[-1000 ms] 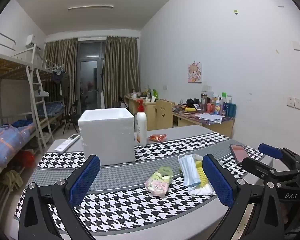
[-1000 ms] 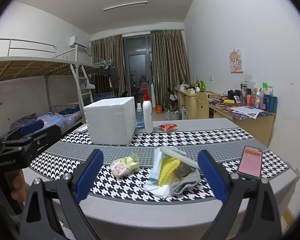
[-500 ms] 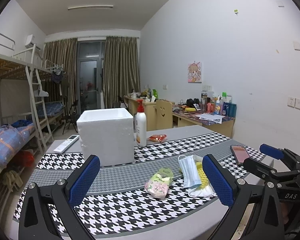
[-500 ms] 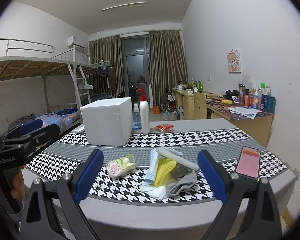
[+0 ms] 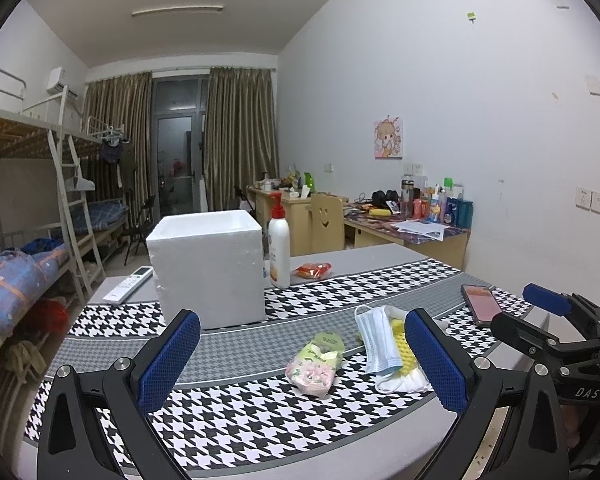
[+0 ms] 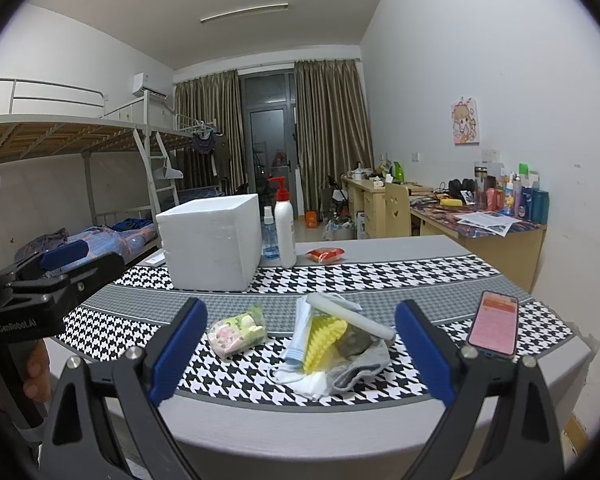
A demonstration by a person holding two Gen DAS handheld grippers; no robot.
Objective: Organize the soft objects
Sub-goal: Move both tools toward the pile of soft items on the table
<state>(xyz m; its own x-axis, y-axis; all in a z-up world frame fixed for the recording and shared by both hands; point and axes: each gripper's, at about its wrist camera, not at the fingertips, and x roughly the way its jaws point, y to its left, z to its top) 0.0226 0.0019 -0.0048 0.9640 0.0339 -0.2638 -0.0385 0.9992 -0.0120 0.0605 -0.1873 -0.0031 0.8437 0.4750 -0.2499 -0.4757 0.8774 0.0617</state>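
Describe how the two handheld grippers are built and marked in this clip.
Both are black, angular frames with silver bolts and blue textured pads. The left gripper shows white "GenRobot.AI" lettering in the right wrist view; the right gripper reads "DAS" in the left wrist view. No cables or sleeves show.

The houndstooth-covered table [image 6: 440, 276] carries a foam box [image 6: 210, 242], lotion bottle [image 6: 285, 228], phone [image 6: 494, 322], and soft clutter [image 6: 332, 344].

On the worktop [image 6: 380, 424]: one foam box [image 6: 210, 240] far left, two bottles beside it, a pump bottle [image 6: 285, 232] and a small spray bottle [image 6: 269, 236], one red packet [image 6: 325, 255], one remote [image 5: 127, 284], one phone [image 6: 494, 322] near right, one candy bag [image 6: 238, 330], one mask [image 5: 378, 338], one yellow sponge [image 6: 324, 336], one grey sock [image 6: 360, 362], one white tube [image 6: 350, 316]. Two tools, left [image 5: 302, 364] and right [image 6: 300, 354].
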